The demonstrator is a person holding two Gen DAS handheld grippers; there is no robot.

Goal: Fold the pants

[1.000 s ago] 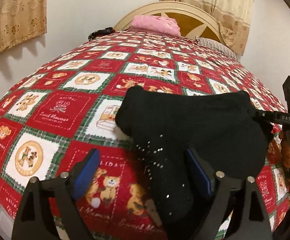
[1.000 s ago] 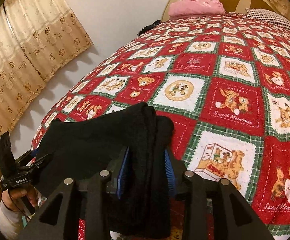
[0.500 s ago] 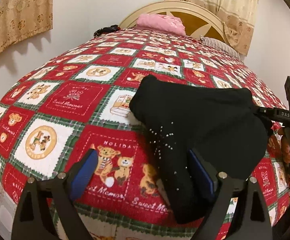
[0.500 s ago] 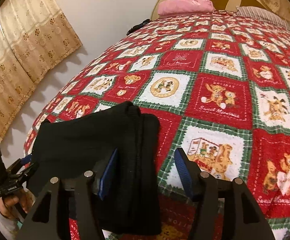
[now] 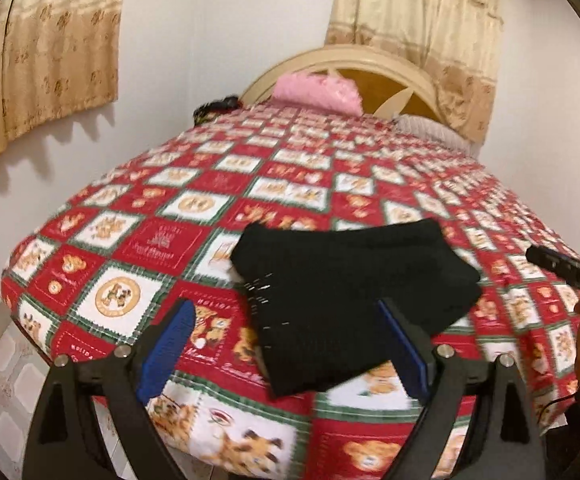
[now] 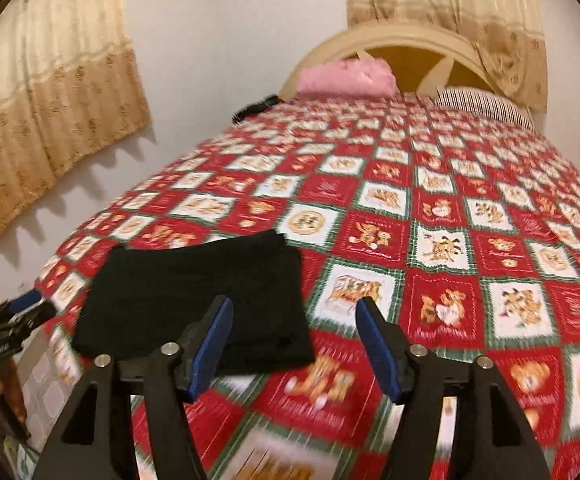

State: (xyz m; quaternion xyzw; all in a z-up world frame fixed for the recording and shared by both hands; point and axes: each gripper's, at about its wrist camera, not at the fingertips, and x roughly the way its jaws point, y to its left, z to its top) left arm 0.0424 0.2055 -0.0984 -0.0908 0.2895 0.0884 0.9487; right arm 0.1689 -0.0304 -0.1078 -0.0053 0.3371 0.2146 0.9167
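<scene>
The folded black pants [image 5: 345, 300] lie on the bedspread [image 5: 162, 240] near its front corner. My left gripper [image 5: 290, 344] is spread wide and empty. My right gripper [image 6: 293, 344] is opening, nothing between its pads

We note white walls [image 5: 218, 32], beige patterned curtains [image 5: 46, 52] at left and right, cream arched headboard [image 6: 405, 40], bed under red checked bear-print quilt [image 6: 429, 208], pink pillow [image 5: 317, 90], striped pillow [image 6: 485, 106], pale tiled floor [image 5: 6, 392].
</scene>
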